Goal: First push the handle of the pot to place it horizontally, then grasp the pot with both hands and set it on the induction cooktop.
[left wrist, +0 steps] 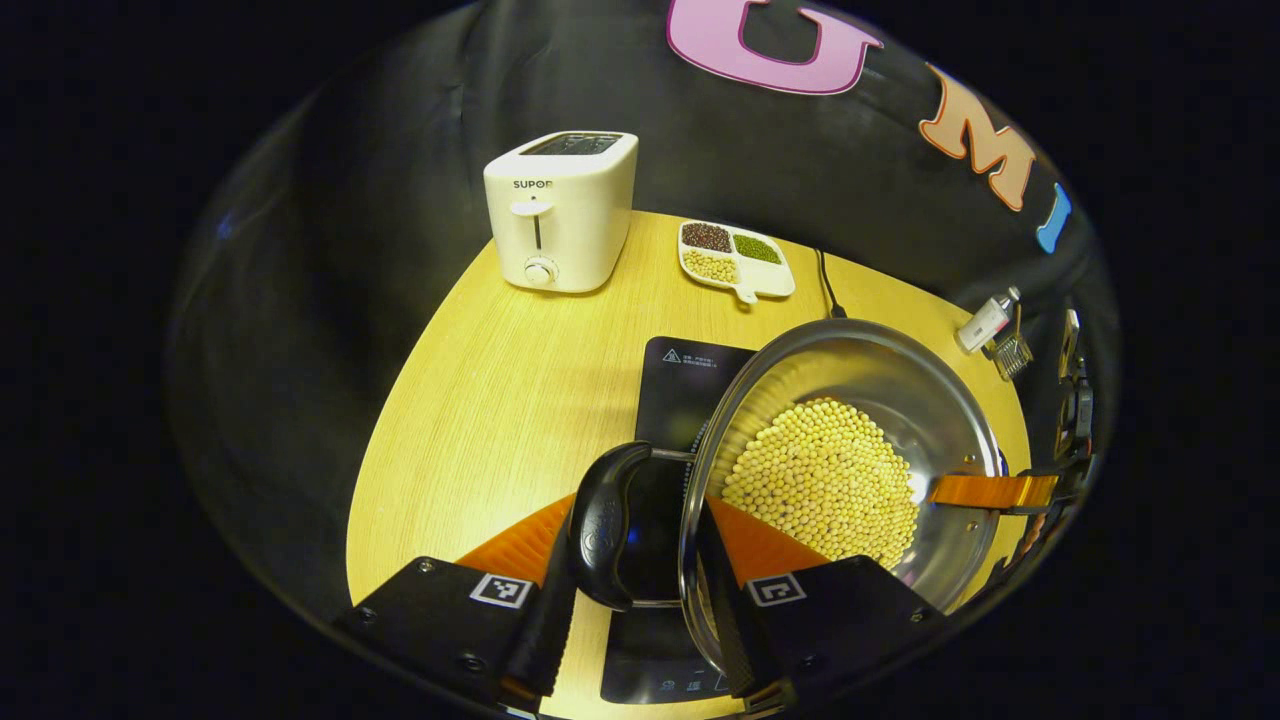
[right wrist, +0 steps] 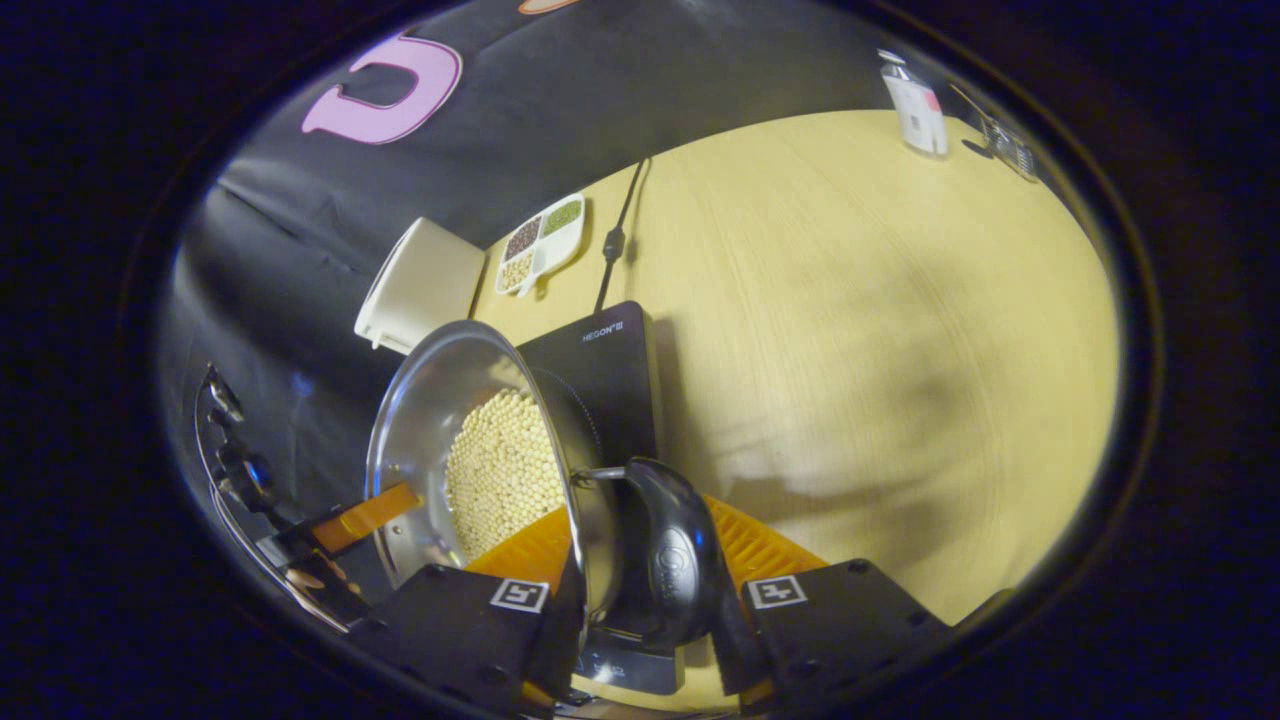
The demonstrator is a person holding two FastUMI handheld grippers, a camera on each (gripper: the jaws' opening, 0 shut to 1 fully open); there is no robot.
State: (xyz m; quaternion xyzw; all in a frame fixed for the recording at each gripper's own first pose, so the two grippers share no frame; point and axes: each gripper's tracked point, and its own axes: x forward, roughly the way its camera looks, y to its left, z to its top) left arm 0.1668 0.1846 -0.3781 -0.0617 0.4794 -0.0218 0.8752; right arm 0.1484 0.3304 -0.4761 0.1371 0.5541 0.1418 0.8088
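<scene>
Toaster (left wrist: 560, 210), bean tray (left wrist: 735, 258) and small bottle (left wrist: 985, 320) sit behind the induction cooktop (left wrist: 690, 385). Left gripper (left wrist: 640, 590) and right gripper (right wrist: 645, 600) each pinch a handle of the bean-filled pot (left wrist: 880, 400).

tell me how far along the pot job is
Done, it seems: both handles lie level, and each tongs grips one, the left tongs on the left handle, the right tongs on the right handle. In hand: the pot of beans is carried over the induction cooktop. Left: whether it already rests there is unclear; then let go.
</scene>
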